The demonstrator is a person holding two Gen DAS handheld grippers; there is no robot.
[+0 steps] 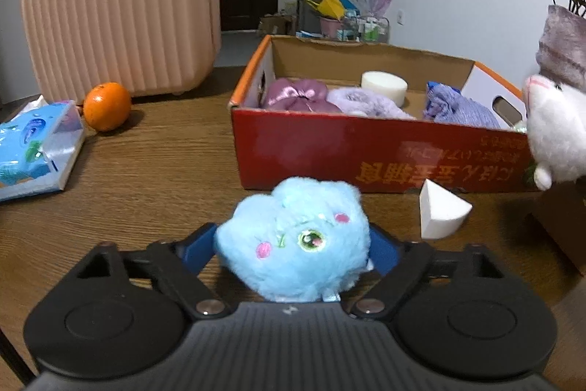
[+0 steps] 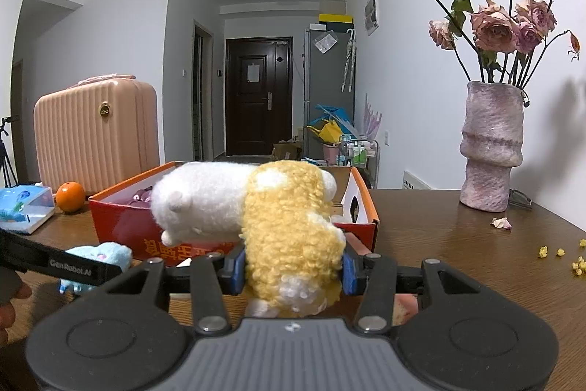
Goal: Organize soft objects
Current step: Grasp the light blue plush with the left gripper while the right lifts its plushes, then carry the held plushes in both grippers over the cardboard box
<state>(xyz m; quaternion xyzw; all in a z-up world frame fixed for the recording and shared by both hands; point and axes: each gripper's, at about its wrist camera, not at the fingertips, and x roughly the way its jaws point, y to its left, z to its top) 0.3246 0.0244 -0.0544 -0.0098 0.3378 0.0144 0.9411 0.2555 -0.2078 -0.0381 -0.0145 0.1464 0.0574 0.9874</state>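
My left gripper [image 1: 293, 244] is shut on a fluffy blue plush [image 1: 293, 240], held low over the wooden table in front of the red cardboard box [image 1: 366, 149]. The blue plush also shows in the right wrist view [image 2: 106, 253]. My right gripper [image 2: 293, 266] is shut on a yellow-and-white plush [image 2: 289, 226], raised near the box's front right corner; its white head shows at the right edge of the left wrist view [image 1: 556, 134]. The box [image 2: 121, 218] holds a pink satin pouch [image 1: 296, 96], a lilac fuzzy item [image 1: 366, 101], a cream sponge [image 1: 384, 85] and a purple cloth [image 1: 457, 109].
A white wedge sponge [image 1: 441, 213] lies on the table before the box. An orange [image 1: 107, 106], a blue tissue pack [image 1: 34, 149] and a pink suitcase [image 1: 121, 21] stand to the left. A vase of dried roses [image 2: 490, 149] stands at the right, with fallen petals [image 2: 560, 253] nearby.
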